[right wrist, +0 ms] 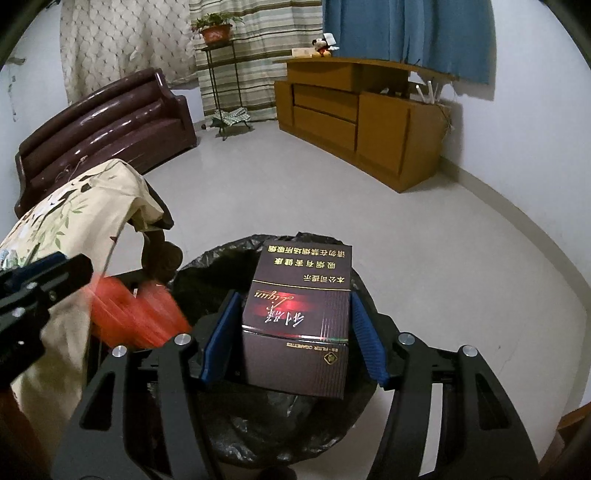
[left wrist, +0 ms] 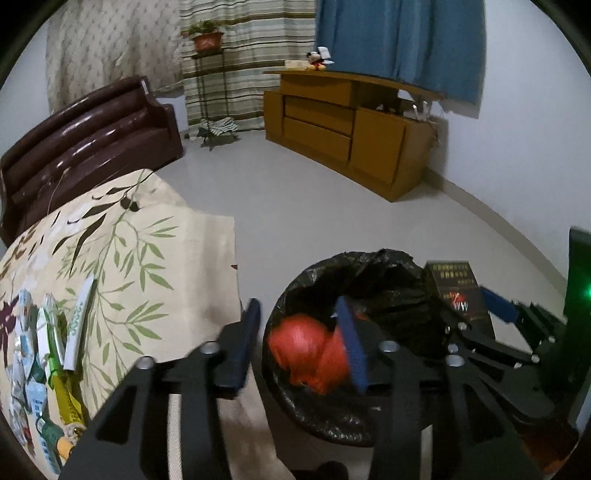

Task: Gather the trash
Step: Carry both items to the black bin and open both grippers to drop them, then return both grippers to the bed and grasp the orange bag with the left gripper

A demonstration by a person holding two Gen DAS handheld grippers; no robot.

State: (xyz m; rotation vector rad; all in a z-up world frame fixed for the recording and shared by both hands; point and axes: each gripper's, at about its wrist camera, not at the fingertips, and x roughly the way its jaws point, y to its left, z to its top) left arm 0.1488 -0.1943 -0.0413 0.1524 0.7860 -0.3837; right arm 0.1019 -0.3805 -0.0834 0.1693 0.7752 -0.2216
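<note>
Right wrist: cigarette box [right wrist: 299, 325] between right hand-held gripper [right wrist: 293, 339] fingers

leaf-print tablecloth [left wrist: 155, 258] on table, crumpled wrappers [left wrist: 48, 350] lying on it, bin [left wrist: 332, 417] on pale floor [left wrist: 314, 206]

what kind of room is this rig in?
Most likely a home living room: a brown sofa against the curtained wall, a wooden TV-style cabinet with a plush toy on top, and a potted plant on a stand. A bin lined with a black bag sits by a cloth-covered table.
</note>
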